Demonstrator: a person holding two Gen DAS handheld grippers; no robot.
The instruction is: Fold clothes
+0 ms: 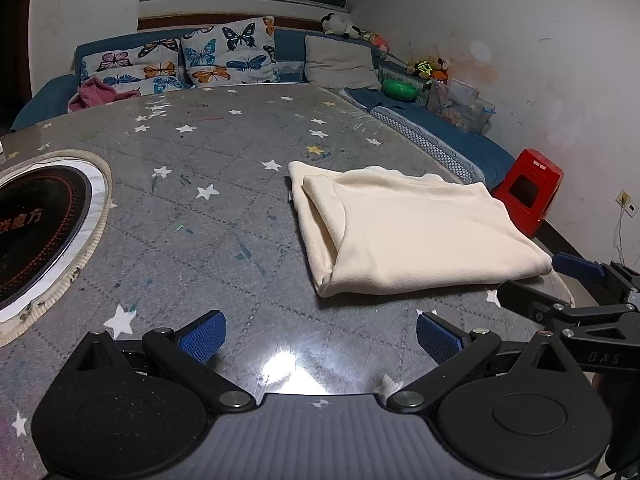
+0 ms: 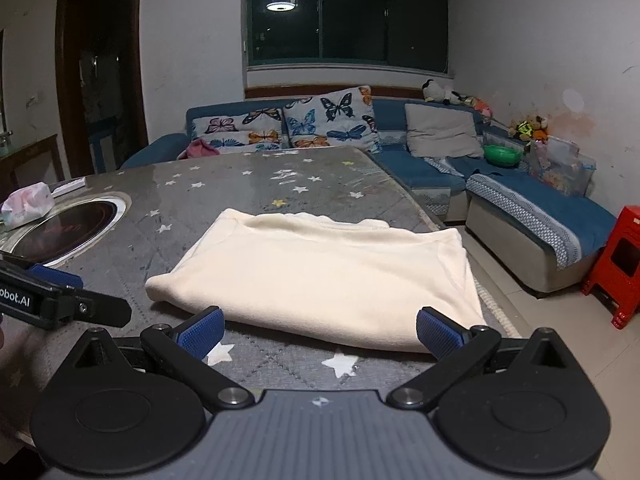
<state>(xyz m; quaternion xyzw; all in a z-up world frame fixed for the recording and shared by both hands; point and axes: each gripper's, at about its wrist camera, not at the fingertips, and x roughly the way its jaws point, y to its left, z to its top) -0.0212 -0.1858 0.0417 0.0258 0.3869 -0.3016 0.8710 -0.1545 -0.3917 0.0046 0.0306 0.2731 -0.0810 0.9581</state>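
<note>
- The cream garment (image 2: 320,276) lies folded into a thick rectangle on the star-patterned table (image 1: 192,208), near the table's right-hand edge, with the sofa (image 2: 520,196) beyond it.
- It looks soft and fleecy, light, and limp; I judge it will sag and slide apart if lifted by one layer only.
- The glossy table cover probably lets it slip, so a push could shift the whole stack.
- Best hold, as I read it: pinch the near edge through all layers, one gripper at each near corner, where the folds bunch thick.
- The right gripper (image 2: 320,332) sits low and level, just short of the garment's near edge, fingers spread wide on either side of that edge, holding nothing.
- The left gripper (image 1: 320,336) hangs over bare table to the left of the garment's near-left corner, jaws also spread wide and empty, pointed down the table towards the sofa.
- Each gripper shows at the edge of the other's view, so the two stand side by side.
- The inset cooktop (image 1: 36,232) lies well to the left, clear of the cloth.
</note>
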